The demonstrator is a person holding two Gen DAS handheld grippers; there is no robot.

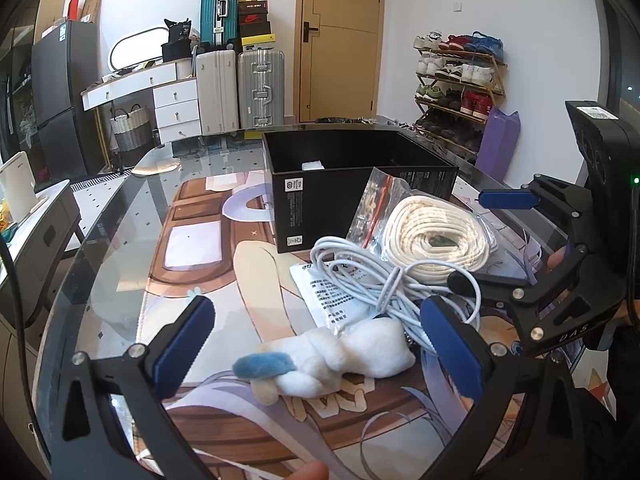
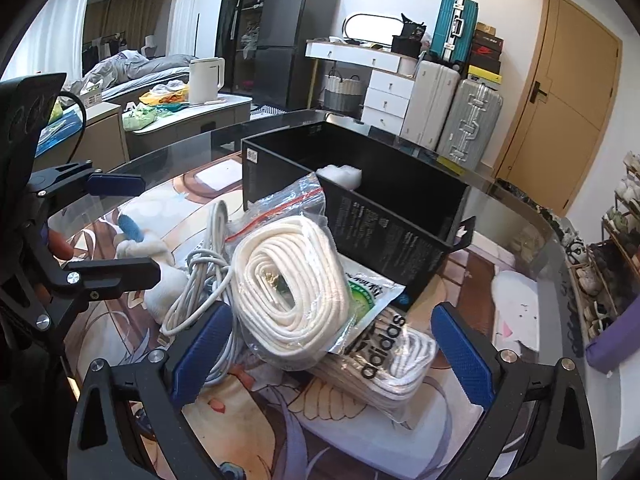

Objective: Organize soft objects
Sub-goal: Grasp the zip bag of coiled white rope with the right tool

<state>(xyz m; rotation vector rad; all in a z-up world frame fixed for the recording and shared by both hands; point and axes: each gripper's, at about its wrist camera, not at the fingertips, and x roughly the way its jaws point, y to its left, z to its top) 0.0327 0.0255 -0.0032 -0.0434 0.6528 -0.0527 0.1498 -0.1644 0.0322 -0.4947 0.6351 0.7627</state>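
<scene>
A white plush toy with a blue tip [image 1: 332, 360] lies on the printed mat between the fingers of my left gripper [image 1: 320, 344], which is open and clear of it. Behind it lie a tangled white cable [image 1: 360, 276] and a bagged coil of white rope [image 1: 436, 236]. My right gripper [image 2: 334, 350] is open around the rope bag [image 2: 292, 292] and a clear pack of white socks [image 2: 384, 356]; its pads press on neither. An open black box [image 2: 360, 200] stands behind, with something white [image 2: 344, 176] inside. Each gripper shows in the other's view: right [image 1: 484, 240], left [image 2: 120, 230].
The glass table [image 1: 120, 240] curves away at left and far edges. A white printed packet [image 1: 332, 300] lies under the cable. A purple bag [image 2: 616, 340] sits off the right edge. Suitcases [image 1: 240, 88], drawers and a shoe rack [image 1: 460, 88] line the far wall.
</scene>
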